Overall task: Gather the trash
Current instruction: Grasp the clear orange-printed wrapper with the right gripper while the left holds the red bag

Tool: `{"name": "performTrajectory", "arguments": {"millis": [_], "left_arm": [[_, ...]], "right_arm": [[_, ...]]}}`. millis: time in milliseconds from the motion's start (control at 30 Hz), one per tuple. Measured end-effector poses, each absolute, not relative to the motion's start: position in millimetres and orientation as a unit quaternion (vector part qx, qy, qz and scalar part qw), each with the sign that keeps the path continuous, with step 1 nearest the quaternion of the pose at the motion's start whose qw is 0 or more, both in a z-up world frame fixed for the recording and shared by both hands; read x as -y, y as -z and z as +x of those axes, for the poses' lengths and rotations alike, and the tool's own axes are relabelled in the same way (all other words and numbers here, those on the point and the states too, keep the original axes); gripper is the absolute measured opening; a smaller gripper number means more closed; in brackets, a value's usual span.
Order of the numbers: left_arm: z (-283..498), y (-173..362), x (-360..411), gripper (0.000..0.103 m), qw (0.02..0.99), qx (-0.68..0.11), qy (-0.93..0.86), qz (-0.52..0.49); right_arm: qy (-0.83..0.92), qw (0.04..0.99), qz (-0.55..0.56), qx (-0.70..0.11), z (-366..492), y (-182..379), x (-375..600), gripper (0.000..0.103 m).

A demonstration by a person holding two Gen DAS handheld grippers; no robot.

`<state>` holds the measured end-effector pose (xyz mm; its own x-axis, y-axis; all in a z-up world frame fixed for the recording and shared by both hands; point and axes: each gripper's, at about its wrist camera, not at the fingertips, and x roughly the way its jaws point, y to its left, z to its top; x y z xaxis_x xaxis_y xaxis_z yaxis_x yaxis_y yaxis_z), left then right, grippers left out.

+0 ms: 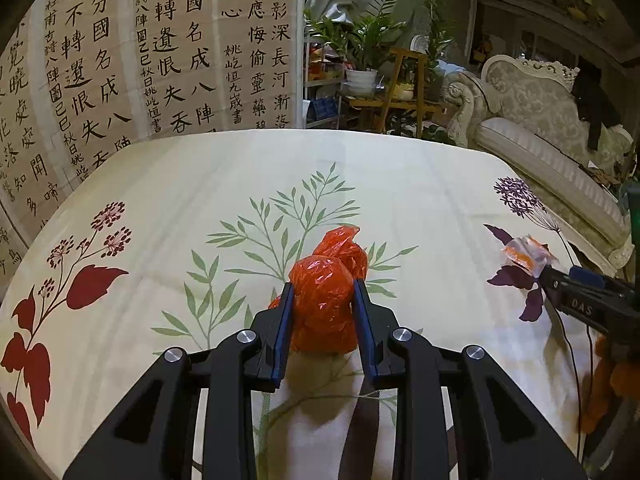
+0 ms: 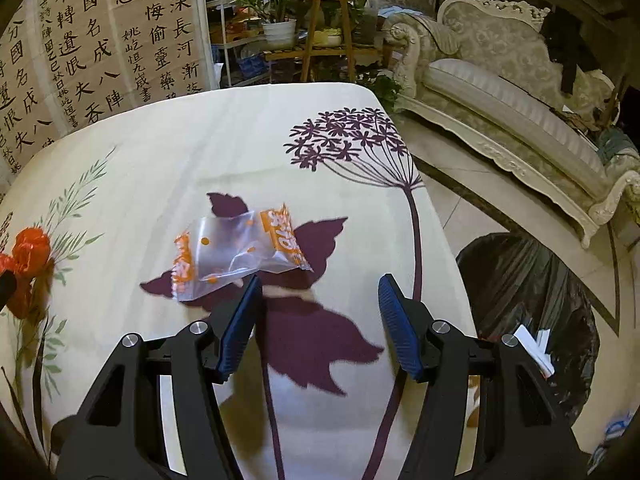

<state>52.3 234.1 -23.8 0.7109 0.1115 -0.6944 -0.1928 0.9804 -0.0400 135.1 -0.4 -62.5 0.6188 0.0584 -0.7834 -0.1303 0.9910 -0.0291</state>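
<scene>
The table (image 2: 248, 128), under a cream cloth printed with leaves and flowers, fills both views; off its right edge, down on the floor, stands a bin lined with a black bag (image 2: 528, 304), with a few scraps of white paper already inside. That bin looks like the place the rubbish is meant to end up.

The step in hand seems to be gathering two pieces at once, one per hand. The left gripper (image 1: 323, 292) is clamped on a crumpled red plastic bag (image 1: 326, 292), its blue pads pressing both flanks of the wad near the middle of the table. Whether the wad is lifted clear of the cloth or resting on it is hard to judge from this angle.

The right gripper (image 2: 320, 292) has its jaws apart with nothing between them. The clear wrapper with orange ends (image 2: 236, 248) lies flat on the cloth just beyond and to the left of the gap, its near edge about at the tip of the left finger (image 2: 240, 320).

The next move probably calls for shifting the right gripper left and a little farther out so the wrapper sits between the pads, then closing low on the thin film, which may slide or buckle.
</scene>
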Motion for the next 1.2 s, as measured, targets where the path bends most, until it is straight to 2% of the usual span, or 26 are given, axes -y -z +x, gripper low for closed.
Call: {"name": "performTrajectory", "arguments": {"millis": [700, 1200], "left_arm": [[55, 26, -250, 0.029, 0.921, -0.374, -0.086, -0.065], [54, 25, -253, 0.029, 0.921, -0.373, -0.088, -0.067]], "right_arm": [[-0.124, 0.898, -0.055, -0.418, 125, 51, -35, 0.059], [-0.067, 0.909, -0.039, -0.41, 174, 48, -10, 0.059]]}}
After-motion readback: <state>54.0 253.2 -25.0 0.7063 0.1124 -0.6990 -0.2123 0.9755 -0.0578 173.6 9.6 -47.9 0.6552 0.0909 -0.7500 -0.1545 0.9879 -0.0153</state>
